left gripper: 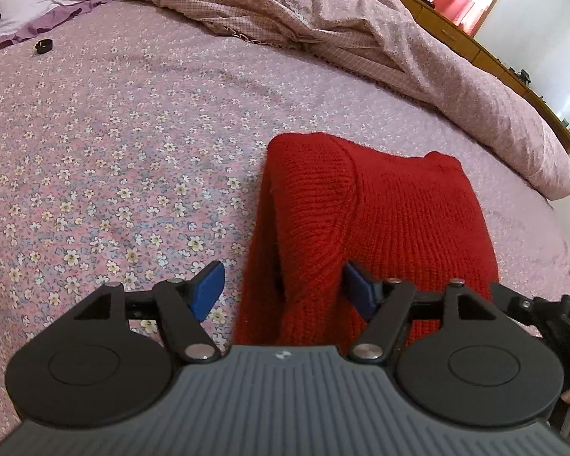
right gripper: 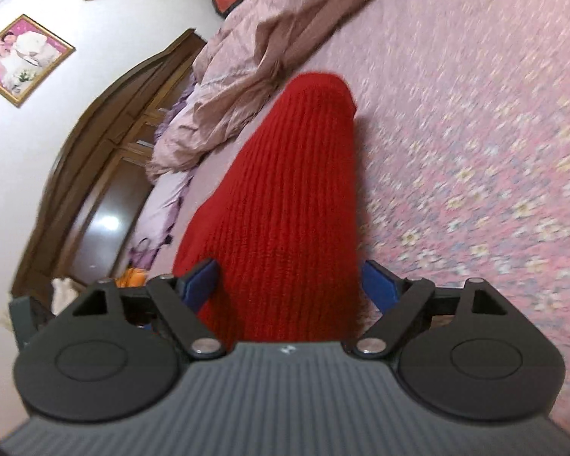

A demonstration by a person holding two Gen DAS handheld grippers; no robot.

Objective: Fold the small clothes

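Observation:
A red knitted garment (left gripper: pixel 380 220) lies folded on the floral bedsheet (left gripper: pixel 95 152). My left gripper (left gripper: pixel 285 288) is open, its blue fingers (left gripper: pixel 209 288) wide apart, and the near left edge of the garment sits between them. In the right wrist view the same red garment (right gripper: pixel 292 197) runs forward from between the jaws. My right gripper (right gripper: pixel 290 285) is open, with the knit filling the gap between its blue fingers (right gripper: pixel 380 285). That view is tilted and blurred.
A rumpled pink quilt (left gripper: pixel 361 38) lies along the far side of the bed and shows in the right wrist view (right gripper: pixel 254 57). A pale pillow (left gripper: pixel 30 0) and a small black ring (left gripper: pixel 43 46) lie at the far left. A wooden headboard (right gripper: pixel 106 159) stands beyond.

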